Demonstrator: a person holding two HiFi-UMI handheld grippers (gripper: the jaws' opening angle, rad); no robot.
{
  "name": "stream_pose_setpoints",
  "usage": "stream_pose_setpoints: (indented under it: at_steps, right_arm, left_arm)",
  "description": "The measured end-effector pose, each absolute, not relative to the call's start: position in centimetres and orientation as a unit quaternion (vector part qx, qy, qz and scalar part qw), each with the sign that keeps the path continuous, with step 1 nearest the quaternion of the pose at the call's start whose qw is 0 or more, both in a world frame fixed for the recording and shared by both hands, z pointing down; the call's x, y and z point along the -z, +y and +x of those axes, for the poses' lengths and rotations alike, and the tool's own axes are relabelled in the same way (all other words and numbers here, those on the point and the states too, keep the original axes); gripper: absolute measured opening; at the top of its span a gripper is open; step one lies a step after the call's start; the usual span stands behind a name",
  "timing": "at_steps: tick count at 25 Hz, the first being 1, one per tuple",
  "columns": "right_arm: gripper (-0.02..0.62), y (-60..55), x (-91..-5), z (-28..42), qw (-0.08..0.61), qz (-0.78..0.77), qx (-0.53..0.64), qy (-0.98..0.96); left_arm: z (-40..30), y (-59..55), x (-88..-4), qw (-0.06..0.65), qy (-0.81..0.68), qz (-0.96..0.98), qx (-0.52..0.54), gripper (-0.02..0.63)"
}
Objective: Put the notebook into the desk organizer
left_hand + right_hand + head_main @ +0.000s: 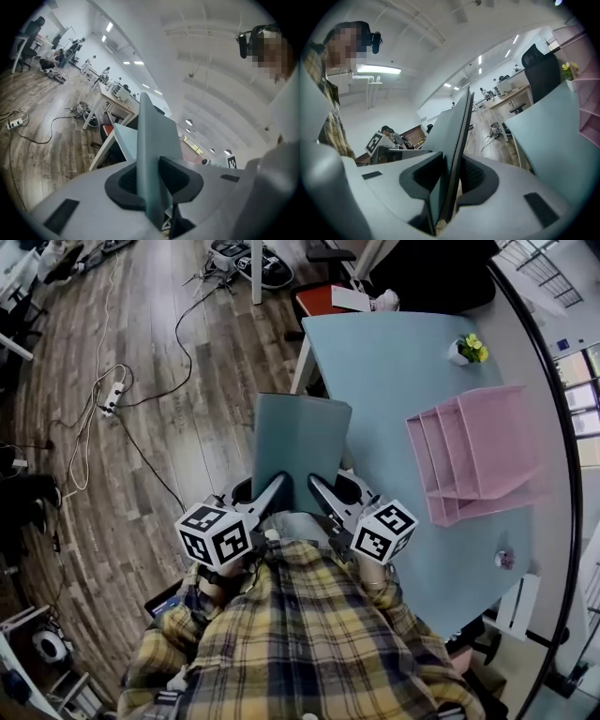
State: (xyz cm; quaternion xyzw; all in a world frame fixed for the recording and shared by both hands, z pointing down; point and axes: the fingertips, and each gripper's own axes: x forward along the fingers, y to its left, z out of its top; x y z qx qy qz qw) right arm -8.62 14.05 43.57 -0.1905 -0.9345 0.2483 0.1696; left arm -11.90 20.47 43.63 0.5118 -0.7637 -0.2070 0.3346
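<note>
Head view: I've got the teal notebook [302,439] held out in front of me by its near edge, w/ both grippers. My left gripper [277,491] pinches the near-left part and my right gripper [319,491] the near-right part, side by side. The notebook hangs over the near-left corner of the light blue table [394,371], partly over the wood floor [141,474]. The pink desk organizer [478,454] sits on the table to my right, well apart from the notebook and w/ nothing in it. A small potted plant [467,350] stands beyond the organizer, near the table's far edge. A white power strip [111,396] w/ cables lies on the floor at left.

Left gripper view: the jaws are closed onto the notebook. It stands edge-on btwn the two dark pads, both pressing on it, and the cover rises up past them. Table corner shows behind it.

Right gripper view: same here, the jaws are clamped on the notebook's thin edge, a pad on each side. The table, the plant and the organizer's pink edge are off to the right, and a black chair [540,70] stands behind the table.
</note>
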Motion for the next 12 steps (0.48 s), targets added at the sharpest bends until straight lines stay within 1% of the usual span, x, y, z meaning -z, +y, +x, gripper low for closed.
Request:
stream_pose_setpoints:
  at_steps: [6, 12]
  right_arm:
    - [0.086, 9.3, -42.2, -12.4, 0.149, -0.152, -0.253, -0.944]
    - [0.086, 4.0, -41.9, -13.0, 0.134, -0.090, -0.258, -0.952]
  left_arm:
    - [-16.3, 15.4, -42.2, 0.333, -0.745, 0.547, 0.188, 0.095]
    - [-17.6, 9.6, -41.9, 0.343, -0.707, 0.596, 0.167, 0.095]
